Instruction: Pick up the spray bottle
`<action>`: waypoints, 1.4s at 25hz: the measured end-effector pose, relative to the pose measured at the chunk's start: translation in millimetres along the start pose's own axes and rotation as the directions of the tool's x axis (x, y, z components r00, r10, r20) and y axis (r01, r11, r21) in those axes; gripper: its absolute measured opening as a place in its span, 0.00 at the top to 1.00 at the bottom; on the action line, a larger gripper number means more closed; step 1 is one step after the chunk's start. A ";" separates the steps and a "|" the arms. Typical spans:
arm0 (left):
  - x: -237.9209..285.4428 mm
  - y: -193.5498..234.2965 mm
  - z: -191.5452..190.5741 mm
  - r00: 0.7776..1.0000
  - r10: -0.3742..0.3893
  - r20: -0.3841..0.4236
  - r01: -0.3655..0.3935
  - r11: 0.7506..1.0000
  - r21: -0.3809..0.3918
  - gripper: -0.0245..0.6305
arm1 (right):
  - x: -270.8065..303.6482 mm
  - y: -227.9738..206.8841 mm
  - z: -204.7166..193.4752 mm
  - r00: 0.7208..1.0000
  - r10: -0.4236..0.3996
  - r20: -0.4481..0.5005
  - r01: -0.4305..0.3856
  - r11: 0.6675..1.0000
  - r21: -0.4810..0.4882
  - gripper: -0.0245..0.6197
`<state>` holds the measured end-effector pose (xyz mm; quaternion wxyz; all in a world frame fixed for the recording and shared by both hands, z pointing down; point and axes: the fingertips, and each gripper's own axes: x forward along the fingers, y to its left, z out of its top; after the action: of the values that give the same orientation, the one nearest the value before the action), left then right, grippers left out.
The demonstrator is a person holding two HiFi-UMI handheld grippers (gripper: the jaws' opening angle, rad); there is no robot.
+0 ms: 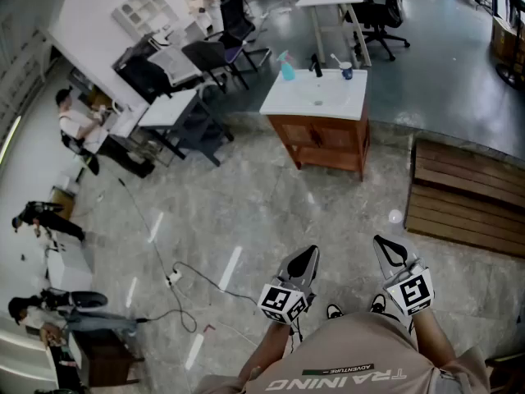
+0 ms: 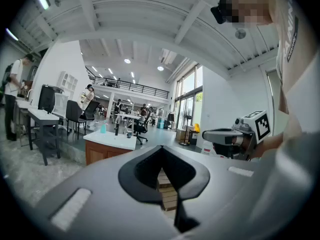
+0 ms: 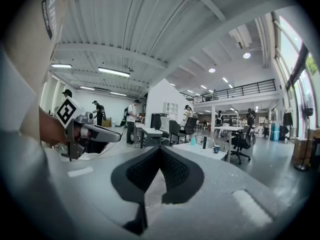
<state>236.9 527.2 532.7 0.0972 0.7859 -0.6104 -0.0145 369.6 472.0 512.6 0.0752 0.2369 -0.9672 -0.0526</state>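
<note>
The spray bottle [image 1: 287, 66], pale blue with a pink trigger, stands at the back left of the white counter top [image 1: 305, 98] of a wooden sink cabinet, far ahead of me across the floor. It shows small in the left gripper view [image 2: 103, 128] and the right gripper view [image 3: 193, 140]. My left gripper [image 1: 307, 254] and right gripper [image 1: 384, 245] are held side by side close to my body, pointing toward the cabinet. Both are shut with nothing between the jaws, as each gripper's own view shows [image 2: 161, 150] [image 3: 160, 149].
A black bottle [image 1: 317, 64] and a cup [image 1: 346, 71] share the counter. A wooden pallet [image 1: 467, 195] lies on the floor to the right. Desks and office chairs [image 1: 215, 54] stand behind and left of the cabinet, people work at the left, and a cable [image 1: 176, 277] trails across the floor.
</note>
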 end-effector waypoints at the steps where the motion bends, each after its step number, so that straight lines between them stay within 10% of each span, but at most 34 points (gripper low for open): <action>1: -0.1 1.6 -0.9 1.000 0.006 -0.002 -0.006 1.000 -0.011 0.94 | 3.3 4.2 -0.8 1.000 0.007 -0.017 -0.008 0.999 -0.041 0.96; 22: -44.3 84.4 -25.3 0.999 0.030 -0.029 -0.033 0.995 -0.096 0.94 | 75.0 56.6 -2.5 0.997 0.008 -0.071 -0.004 0.999 0.047 0.96; 27: -65.7 112.2 -43.6 0.994 0.076 -0.072 -0.091 0.971 -0.220 0.94 | 89.1 56.6 -16.8 0.992 0.016 -0.126 0.000 0.991 0.131 0.96; 32: -38.0 128.2 -51.3 0.981 0.109 -0.161 -0.119 0.991 -0.054 0.94 | 129.7 46.4 -27.7 0.991 0.077 -0.113 -0.057 0.984 0.167 0.96; 35: 3.5 134.8 -28.9 0.993 0.066 -0.093 -0.081 0.983 -0.165 0.94 | 165.0 18.6 -28.2 0.992 0.095 -0.088 -0.079 0.983 0.167 0.96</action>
<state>113.0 495.9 584.4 0.1904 0.7517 -0.6309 -0.0281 221.4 409.6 562.7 0.1038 0.2020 -0.9730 0.0417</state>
